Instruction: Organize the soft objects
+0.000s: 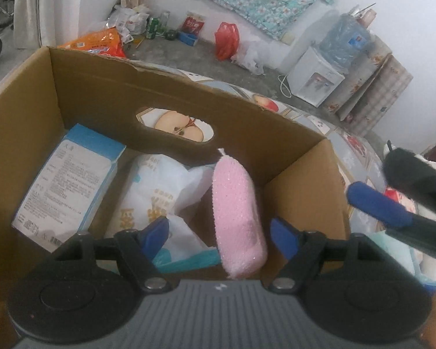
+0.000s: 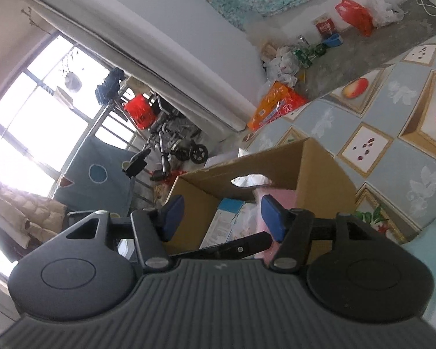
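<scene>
An open cardboard box (image 1: 101, 96) stands on the table. Inside lie a blue-and-white carton (image 1: 69, 180) and a white plastic bag (image 1: 154, 192). A pink sponge (image 1: 238, 218) stands on end against the box's right wall, between the fingers of my left gripper (image 1: 221, 232). Those pads stand apart from it, so the gripper is open. My right gripper (image 1: 373, 174) hovers just outside the box's right wall. In the right wrist view, the right gripper (image 2: 222, 218) is open with nothing in it. Beyond it are the box (image 2: 314, 168), the carton (image 2: 226, 218) and a bit of the pink sponge (image 2: 282, 197).
The table wears a cloth printed with fruit pictures (image 2: 392, 110). On the floor behind are an orange package (image 1: 98, 40), a red bag (image 1: 226, 40) and a water dispenser (image 1: 316, 84). A wheelchair (image 2: 174, 139) stands by the window.
</scene>
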The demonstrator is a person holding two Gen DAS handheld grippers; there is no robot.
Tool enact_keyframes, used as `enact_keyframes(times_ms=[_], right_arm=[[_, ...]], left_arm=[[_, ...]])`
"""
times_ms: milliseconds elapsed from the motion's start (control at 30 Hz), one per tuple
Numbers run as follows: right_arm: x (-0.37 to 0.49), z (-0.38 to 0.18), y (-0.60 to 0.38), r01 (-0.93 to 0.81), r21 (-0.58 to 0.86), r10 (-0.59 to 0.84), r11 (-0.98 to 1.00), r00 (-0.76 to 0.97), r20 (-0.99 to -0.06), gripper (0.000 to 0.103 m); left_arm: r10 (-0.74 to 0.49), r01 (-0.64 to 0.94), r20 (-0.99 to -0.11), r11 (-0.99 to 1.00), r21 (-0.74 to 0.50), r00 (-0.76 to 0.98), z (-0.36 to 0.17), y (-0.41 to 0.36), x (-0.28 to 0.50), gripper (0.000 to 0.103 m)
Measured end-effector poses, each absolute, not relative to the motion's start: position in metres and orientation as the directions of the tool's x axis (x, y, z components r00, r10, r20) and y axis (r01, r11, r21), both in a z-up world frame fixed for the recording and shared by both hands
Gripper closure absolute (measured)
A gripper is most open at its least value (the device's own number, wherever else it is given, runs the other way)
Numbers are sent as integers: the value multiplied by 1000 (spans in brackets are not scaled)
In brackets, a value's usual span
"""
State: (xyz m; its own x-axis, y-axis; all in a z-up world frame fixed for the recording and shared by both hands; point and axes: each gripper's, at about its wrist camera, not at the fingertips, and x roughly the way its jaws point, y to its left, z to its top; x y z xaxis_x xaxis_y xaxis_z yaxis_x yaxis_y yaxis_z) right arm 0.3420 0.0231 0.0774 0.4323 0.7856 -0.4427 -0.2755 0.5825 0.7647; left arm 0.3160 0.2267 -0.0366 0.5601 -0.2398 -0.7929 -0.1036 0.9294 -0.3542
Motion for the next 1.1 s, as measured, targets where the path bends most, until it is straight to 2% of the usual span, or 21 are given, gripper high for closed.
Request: enact_keyframes(times_ms=[233,300,367,533,600,667,867,1100], right_arm=[[329,88,6,-284,768,788,574,448,-423,40],[318,98,-1,-293,768,790,570,450,-416,34],[305,109,-12,-323,762,799,561,449,-399,21],[258,140,-60,-362,747,797,557,486,-359,11],[236,150,-84,-370,743,791,558,507,-342,2],[210,157,-113,-378,738,778,559,547,-309,1],[121,161,-201,-329,707,670,625,692,-270,1],[35,129,-266,-210,710,549,672,785,-288,1]], left_arm=[[-216,-123,-777,928,-352,591,-17,226,306,24],[-203,-130,-765,928,-350,611,-4,226,296,23],[-178,-143,-744,927,-346,644,13,226,280,23],[-124,-78,-665,961,-266,736,66,208,225,14],[-125,-34,-633,972,-233,764,84,194,197,12],[-152,26,-604,977,-213,782,97,178,173,7],[-321,257,-503,947,-195,802,102,122,90,3],[-485,424,-494,874,-239,722,72,54,46,3]])
